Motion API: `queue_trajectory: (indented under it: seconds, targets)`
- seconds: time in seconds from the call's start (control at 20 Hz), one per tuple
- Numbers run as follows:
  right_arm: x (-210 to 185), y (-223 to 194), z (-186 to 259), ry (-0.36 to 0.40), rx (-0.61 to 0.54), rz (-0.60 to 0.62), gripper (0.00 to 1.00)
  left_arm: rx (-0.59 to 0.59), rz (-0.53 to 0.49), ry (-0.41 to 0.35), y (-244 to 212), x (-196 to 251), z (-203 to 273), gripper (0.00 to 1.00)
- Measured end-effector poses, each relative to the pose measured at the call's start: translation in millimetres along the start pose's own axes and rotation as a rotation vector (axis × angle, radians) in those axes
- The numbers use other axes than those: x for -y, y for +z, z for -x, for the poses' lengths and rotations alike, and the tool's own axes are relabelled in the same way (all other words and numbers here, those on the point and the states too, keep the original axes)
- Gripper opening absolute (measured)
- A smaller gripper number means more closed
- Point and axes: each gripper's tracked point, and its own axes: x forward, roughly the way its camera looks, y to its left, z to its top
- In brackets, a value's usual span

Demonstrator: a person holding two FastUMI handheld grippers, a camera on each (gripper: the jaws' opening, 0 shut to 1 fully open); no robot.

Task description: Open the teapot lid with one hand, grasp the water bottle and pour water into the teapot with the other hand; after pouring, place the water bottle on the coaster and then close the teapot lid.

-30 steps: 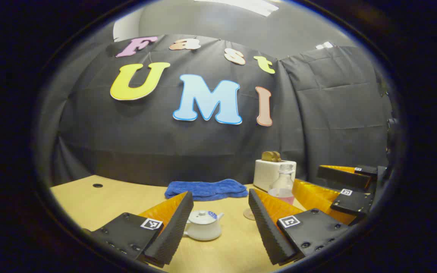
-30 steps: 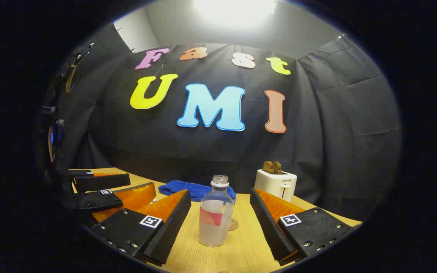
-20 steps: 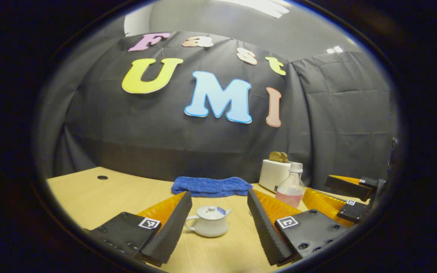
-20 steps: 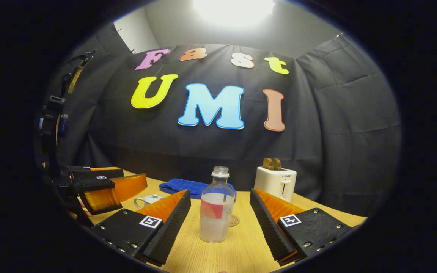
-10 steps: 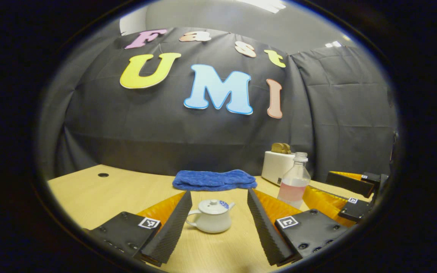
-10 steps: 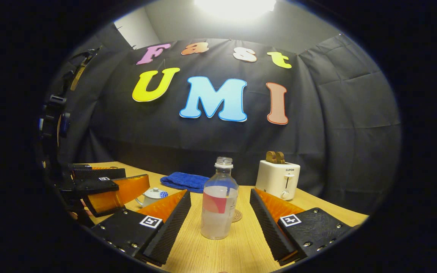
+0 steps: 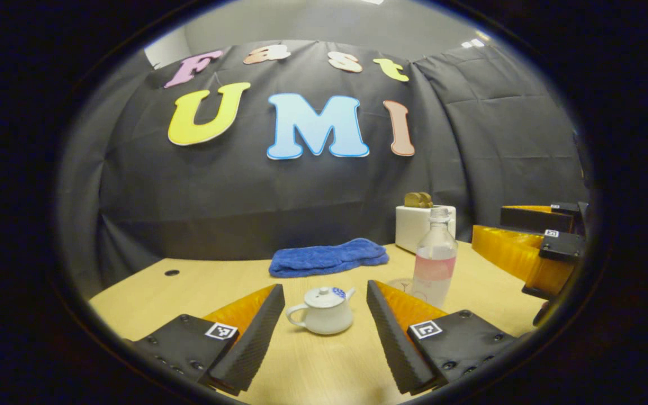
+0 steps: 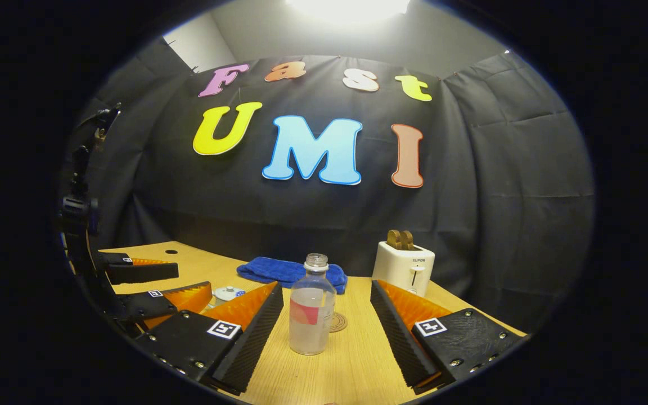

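Status: nothing of the task is done yet. Lid seated, bottle untouched, coaster bare; lifting the lid, pouring, setting the bottle down and closing all remain.

Left gripper (image 7: 325, 337): fingers spread wide, holding nothing, low over the table (image 7: 200, 278). The teapot (image 7: 324, 310) stands upright just ahead, framed between the fingers but touching neither.

Lid (image 7: 323, 296): on the teapot, knob up.

Right gripper (image 8: 327, 336): fingers spread wide, empty. The bottle (image 8: 311, 308) stands upright in front of the gap, clear of both fingers; uncapped, partly filled.

Coaster (image 8: 336, 322): flat on the table just behind and to the right of the bottle, nothing on it.

Farther back: blue towel (image 8: 279, 271), folded, near the wall; white toaster (image 8: 403, 267) with bread in its slots, to the right.

Change against earlier frames: in the left gripper view the teapot sits higher and more squarely between the fingers, so the left gripper has lined up on it. The bottle appears slightly smaller and left of centre in the right gripper view; the right gripper has made no closer approach. Both grippers stay wide throughout.
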Motion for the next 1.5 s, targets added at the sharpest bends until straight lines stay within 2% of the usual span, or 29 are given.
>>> queue_trajectory:
  seconds: [0.15, 0.55, 1.0, 1.35, 1.5]
  targets:
    - [-1.8, 7.7, -6.3, 0.023, -0.020, 0.000, 0.97, 0.002, -0.003, -0.014, 7.4, 8.9, -6.4, 0.96]
    - [-11.2, 14.2, -34.4, 0.056, -0.042, 0.001, 0.97, -0.032, 0.069, -0.011, 6.4, 2.9, -38.4, 0.96]
    - [-12.2, -19.4, -70.0, 0.052, -0.117, -0.030, 0.97, -0.049, 0.059, -0.022, -3.9, -7.4, -76.1, 0.96]
    - [-15.1, -54.4, -93.8, 0.038, -0.182, -0.039, 0.97, -0.089, 0.102, -0.061, -38.7, -1.4, -106.9, 0.96]
    - [-13.8, -63.2, -98.5, 0.032, -0.178, -0.021, 0.97, -0.066, 0.119, -0.059, -38.7, -6.3, -111.0, 0.96]
